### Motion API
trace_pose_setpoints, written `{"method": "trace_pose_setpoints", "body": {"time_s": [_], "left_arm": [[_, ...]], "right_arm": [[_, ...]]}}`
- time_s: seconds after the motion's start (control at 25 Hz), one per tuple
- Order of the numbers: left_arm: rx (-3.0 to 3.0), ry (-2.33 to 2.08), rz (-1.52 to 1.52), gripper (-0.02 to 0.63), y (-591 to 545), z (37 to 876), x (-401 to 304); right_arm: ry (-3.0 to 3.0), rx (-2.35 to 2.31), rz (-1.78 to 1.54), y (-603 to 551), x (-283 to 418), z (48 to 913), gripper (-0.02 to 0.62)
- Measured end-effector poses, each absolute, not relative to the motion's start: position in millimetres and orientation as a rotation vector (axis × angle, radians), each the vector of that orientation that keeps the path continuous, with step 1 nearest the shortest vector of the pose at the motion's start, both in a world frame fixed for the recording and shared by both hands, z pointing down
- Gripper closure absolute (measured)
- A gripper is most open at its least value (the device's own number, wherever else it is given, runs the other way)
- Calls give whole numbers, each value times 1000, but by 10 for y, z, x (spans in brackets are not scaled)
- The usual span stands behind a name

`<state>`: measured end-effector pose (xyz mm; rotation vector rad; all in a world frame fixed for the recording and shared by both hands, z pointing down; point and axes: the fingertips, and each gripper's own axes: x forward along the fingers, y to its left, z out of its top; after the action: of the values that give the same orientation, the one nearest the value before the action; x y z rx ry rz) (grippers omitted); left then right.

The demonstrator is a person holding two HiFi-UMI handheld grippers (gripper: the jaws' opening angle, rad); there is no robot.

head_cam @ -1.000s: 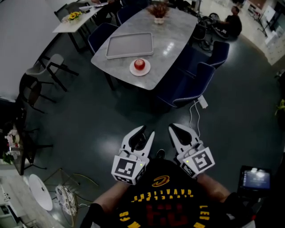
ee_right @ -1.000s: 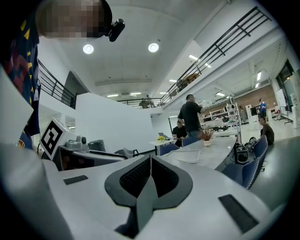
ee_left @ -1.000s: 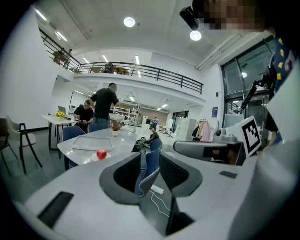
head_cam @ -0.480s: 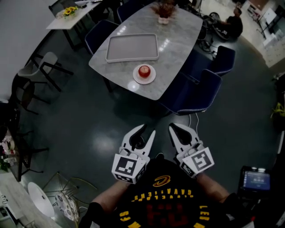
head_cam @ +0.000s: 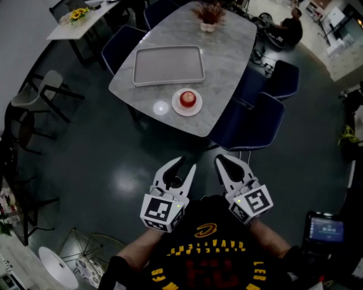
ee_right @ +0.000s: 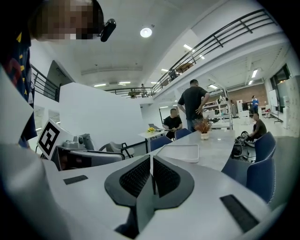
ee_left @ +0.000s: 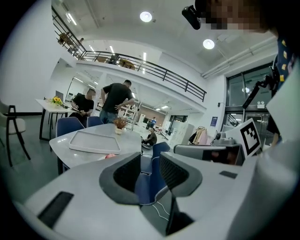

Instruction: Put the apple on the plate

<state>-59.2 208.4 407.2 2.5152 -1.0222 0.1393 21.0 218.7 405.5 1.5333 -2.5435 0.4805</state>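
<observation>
The apple (head_cam: 188,99) sits on the plate (head_cam: 197,109) at the surface's (head_cam: 227,51) near edge, the tray (head_cam: 168,64) just behind it and 2 chairs (head_cam: 255,122) at the right.

Polished stone-look table (head_cam: 227,56), glossy floor (head_cam: 108,164)

We are counting on one marble desk (head_cam: 227,51): one apple (head_cam: 188,99), one plate (head_cam: 177,108), one tray (head_cam: 168,65), one potted plant (head_cam: 209,14). We are counting four blue chairs (head_cam: 249,122) around it. We are noting one second desk (head_cam: 85,24), one bunch of yellow flowers (head_cam: 77,13). We are holding two grippers: left gripper (head_cam: 187,164), right gripper (head_cam: 227,160).
</observation>
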Motion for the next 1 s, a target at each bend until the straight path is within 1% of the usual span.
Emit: {"method": "trace_pose_setpoints", "body": {"time_s": [0.28,0.52,0.84,1.0], "left_arm": [[2481,-1005,138,479,1884,4194,-751],[2455,-1001,162,479,1768,4261,-690],[2414,-1101,182,479,1284,4364,-695],[2384,-1157,198,479,962,4426,-590]], "right_arm": [[-2523,1560,564,1995,89,4135,588],[-2536,1533,607,1854,103,4218,588],[-2606,1426,618,1270,139,4309,587],[-2636,1360,641,916,269,4341,586]]}}
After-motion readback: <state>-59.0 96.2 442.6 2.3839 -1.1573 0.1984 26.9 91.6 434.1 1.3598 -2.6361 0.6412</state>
